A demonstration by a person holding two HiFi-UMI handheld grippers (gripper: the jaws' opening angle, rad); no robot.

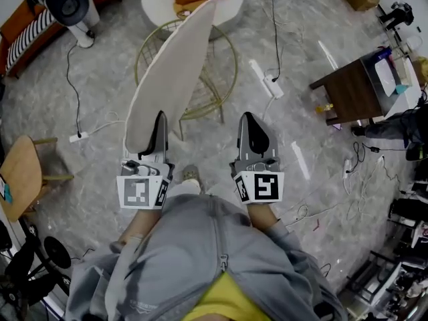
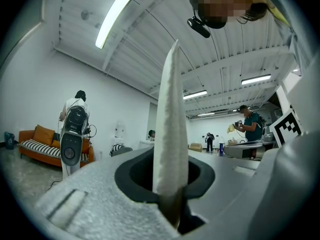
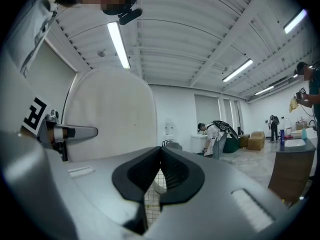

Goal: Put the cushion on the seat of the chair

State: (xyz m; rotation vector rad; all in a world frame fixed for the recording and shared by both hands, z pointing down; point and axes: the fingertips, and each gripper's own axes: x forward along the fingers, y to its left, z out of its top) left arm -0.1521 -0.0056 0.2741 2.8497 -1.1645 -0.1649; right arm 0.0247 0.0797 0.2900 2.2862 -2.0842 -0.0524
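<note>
Your left gripper (image 1: 160, 122) is clenched on the near edge of the flat, round, cream fabric cushion (image 1: 170, 79). In the left gripper view its jaws pinch the cushion's thin rim, and the cushion stands on edge, rising straight up from them. In the head view the cushion reaches away from you, and its far part overlaps the round gold wire-frame chair (image 1: 231, 49) standing on the grey stone floor (image 1: 294, 119). It looks held above the seat rather than resting on it, though the height is hard to judge from here. Your right gripper (image 1: 249, 120) sits level with the left one and clear of the cushion, its jaws pressed together on nothing. In the right gripper view the cushion's broad face fills the left side.
</note>
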